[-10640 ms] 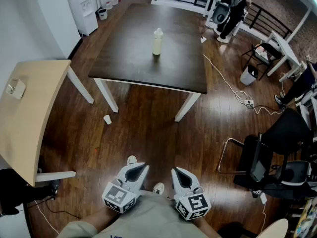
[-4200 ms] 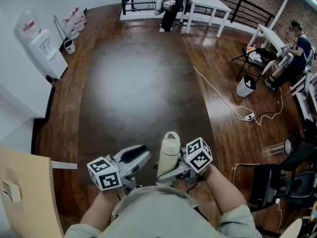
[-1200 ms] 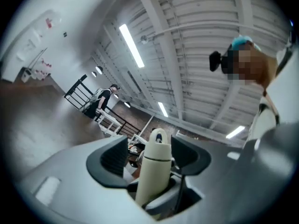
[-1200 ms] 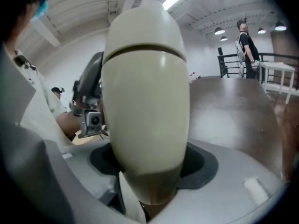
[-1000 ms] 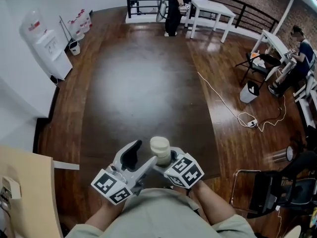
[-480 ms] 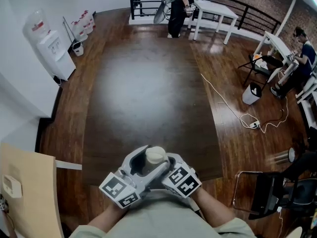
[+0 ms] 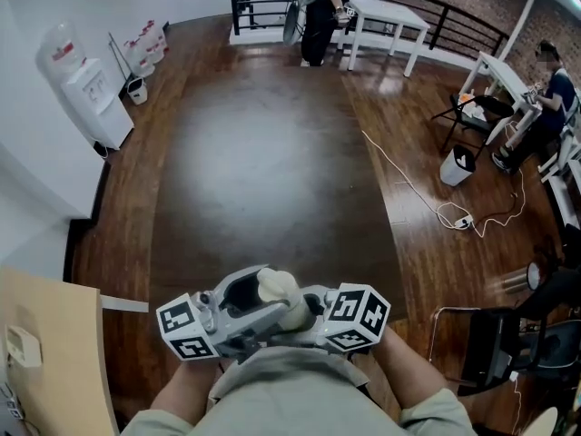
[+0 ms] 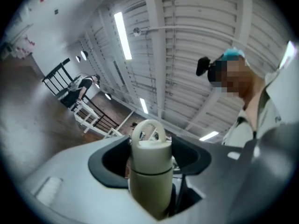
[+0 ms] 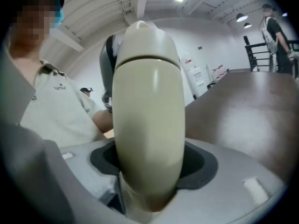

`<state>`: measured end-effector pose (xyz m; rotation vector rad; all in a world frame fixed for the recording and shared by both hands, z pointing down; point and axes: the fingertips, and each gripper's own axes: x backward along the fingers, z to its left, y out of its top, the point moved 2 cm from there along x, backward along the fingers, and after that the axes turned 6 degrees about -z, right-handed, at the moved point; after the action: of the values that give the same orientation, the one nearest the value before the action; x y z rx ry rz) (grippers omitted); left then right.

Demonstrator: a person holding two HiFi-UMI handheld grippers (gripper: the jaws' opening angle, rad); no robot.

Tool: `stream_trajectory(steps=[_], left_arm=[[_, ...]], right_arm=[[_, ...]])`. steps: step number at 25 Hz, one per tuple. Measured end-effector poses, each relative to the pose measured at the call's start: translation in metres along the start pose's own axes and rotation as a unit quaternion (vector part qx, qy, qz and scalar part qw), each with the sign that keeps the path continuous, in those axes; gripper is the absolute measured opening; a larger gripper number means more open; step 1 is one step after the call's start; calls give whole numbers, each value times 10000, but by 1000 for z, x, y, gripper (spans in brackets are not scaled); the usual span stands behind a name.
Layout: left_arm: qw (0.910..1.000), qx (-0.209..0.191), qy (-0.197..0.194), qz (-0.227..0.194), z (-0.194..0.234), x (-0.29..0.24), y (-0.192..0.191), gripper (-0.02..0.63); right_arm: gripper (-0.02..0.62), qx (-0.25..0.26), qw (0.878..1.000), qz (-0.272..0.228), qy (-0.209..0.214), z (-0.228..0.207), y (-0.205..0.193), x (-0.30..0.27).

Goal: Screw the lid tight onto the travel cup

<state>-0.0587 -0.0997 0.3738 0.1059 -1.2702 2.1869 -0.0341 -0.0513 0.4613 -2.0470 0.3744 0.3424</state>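
Note:
I hold a cream travel cup (image 7: 277, 291) close to my body, over the near edge of the dark table (image 7: 263, 153). Its lid (image 8: 150, 148), with a loop handle on top, sits on the cup. My right gripper (image 7: 307, 312) is shut on the cup's body (image 9: 148, 115), its dark pads pressed on both sides. My left gripper (image 7: 254, 305) reaches in from the left. Its jaws are closing with the lid between them, and the pads (image 8: 112, 160) touch it at the seam. The cup's base is hidden behind the grippers.
A water dispenser (image 7: 86, 89) stands at the left wall and a light wooden table (image 7: 36, 352) at the near left. A person (image 7: 318, 7) stands beyond the table's far end and another sits at the right (image 7: 545, 89). A cable (image 7: 408, 189), a bin (image 7: 452, 163) and a black chair (image 7: 526, 334) are on the right.
The left gripper has come from beside the cup to close round its lid. Both grippers have turned, their marker cubes now spread outwards, and the cup sits a little lower.

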Motion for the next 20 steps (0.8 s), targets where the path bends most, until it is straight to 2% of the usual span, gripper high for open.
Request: stream_trajectory(steps=[2, 4, 7, 10, 13, 15, 18, 20], left_arm=[[9979, 369, -532, -58, -8, 2, 6, 282], [9912, 682, -1127, -87, -17, 2, 12, 282], [9727, 1072, -2058, -95, -32, -2, 19, 290], [9482, 1428, -2838, -39, -40, -6, 22, 288], [9278, 1828, -3251, -110, -38, -8, 26, 287], [9194, 2022, -3369, -202, -36, -9, 28, 287], [9134, 2126, -3466, -219, -36, -9, 28, 287], [9125, 2099, -3507, -174, -37, -9, 26, 287]], right_arm=[[305, -126, 9966, -45, 807, 19, 7, 5], [305, -302, 9850, -155, 1694, 40, 15, 11], [304, -595, 9512, -410, 2999, 67, 25, 24], [304, -761, 9151, -633, 3910, 86, 33, 31], [304, -861, 8942, -833, 4314, 94, 40, 30], [304, -880, 8909, -900, 4365, 95, 44, 28], [304, -854, 8923, -871, 4347, 96, 44, 27], [304, -852, 8932, -837, 4334, 96, 42, 27]])
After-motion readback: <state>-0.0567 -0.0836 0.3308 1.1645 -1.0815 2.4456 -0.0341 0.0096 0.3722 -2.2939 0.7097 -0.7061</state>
